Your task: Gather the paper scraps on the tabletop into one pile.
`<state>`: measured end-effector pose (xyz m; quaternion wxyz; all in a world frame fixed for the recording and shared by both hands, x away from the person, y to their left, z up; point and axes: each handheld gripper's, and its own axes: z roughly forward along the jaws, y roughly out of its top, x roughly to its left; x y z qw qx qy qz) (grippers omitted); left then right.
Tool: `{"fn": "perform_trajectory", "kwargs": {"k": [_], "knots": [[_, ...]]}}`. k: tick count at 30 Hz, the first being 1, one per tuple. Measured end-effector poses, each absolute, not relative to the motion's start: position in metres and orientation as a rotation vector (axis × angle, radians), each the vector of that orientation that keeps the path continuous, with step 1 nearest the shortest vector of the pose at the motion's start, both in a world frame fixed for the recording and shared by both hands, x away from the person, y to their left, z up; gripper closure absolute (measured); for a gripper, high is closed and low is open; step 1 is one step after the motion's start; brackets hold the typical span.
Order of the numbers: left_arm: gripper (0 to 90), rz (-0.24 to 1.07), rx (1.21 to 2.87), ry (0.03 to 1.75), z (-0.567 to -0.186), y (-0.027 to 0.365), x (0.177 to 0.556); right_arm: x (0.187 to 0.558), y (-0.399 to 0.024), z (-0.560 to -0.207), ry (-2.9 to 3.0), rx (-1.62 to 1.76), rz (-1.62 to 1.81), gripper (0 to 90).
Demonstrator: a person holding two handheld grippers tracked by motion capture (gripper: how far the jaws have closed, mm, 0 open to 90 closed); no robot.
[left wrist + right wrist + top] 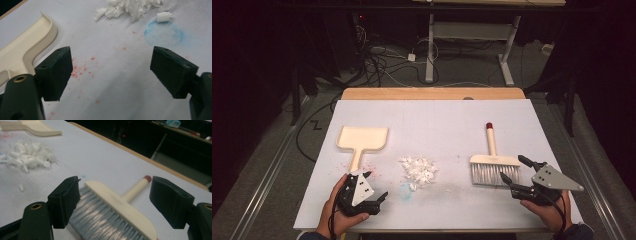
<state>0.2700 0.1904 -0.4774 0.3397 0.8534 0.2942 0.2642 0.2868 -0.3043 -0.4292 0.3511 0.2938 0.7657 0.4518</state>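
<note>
Black jaws on your right gripper stand wide apart with nothing pressed between them; the cream-backed brush lies flat on the white sheet just ahead, its grey bristles toward you and the red-tipped handle pointing away. In the right gripper view the brush head sits between the two jaws but neither pad touches it. The risk here is the grip point: close on the bristles instead of the hard back and they will splay, and the brush will likely droop or slip once you lift. Closing off-centre could also pivot the head and skid it across the sheet.

Your left gripper is also spread open and empty, resting just short of the dustpan, whose handle reaches toward it (the left gripper view shows the handle off to one side of the jaws, not between them). Come in at that offset and you may nudge the pan rather than take it.

Between the two tools lies the pile of white paper shreds, with a stray piece beside a faint blue ring; a fast sweep would probably scatter them. Red specks near the pan look like stains, though I can't be sure. Nothing blocks either approach.
</note>
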Motion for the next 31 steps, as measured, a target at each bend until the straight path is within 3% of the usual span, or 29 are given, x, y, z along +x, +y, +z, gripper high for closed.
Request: {"fn": "perform_trajectory", "kwargs": {"k": [31], "knots": [[16.5, 0.686, 2.244, 0.754, -0.48, 0.1861, 0.2731, 0.2871, -0.2977, -0.4367, 2.015, 0.775, 1.104, 21.9]]}}
